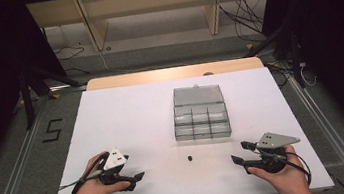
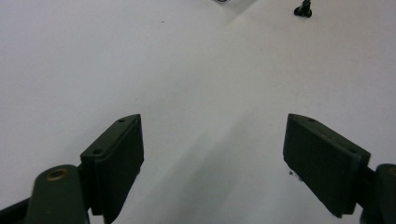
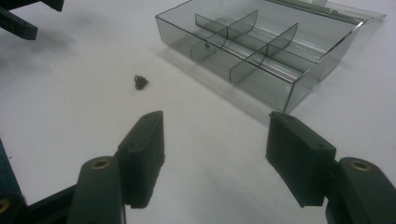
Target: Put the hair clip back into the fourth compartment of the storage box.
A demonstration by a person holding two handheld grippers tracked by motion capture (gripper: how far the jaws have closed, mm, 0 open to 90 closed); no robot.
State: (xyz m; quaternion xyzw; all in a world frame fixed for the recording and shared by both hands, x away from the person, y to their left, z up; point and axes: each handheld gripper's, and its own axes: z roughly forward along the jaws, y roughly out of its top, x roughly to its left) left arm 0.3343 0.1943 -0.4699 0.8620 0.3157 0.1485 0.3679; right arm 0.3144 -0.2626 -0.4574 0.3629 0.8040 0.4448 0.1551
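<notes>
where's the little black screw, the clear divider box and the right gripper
small black screw (image 3: 140, 82): right gripper view, on its dark body.
clear divider box (image 1: 203, 135): high view, on its near front wall.
right gripper (image 1: 241, 151): high view, midway between its two open jaw tips.

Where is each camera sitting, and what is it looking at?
High view: above the person's side, looking forward and down on the white table; both hands hold the left gripper and right gripper.
Left gripper view: rides the left gripper, facing the table; open jaws show.
Right gripper view: rides the right gripper, facing the clear box; open jaws show.
Shared: the small black part.
</notes>
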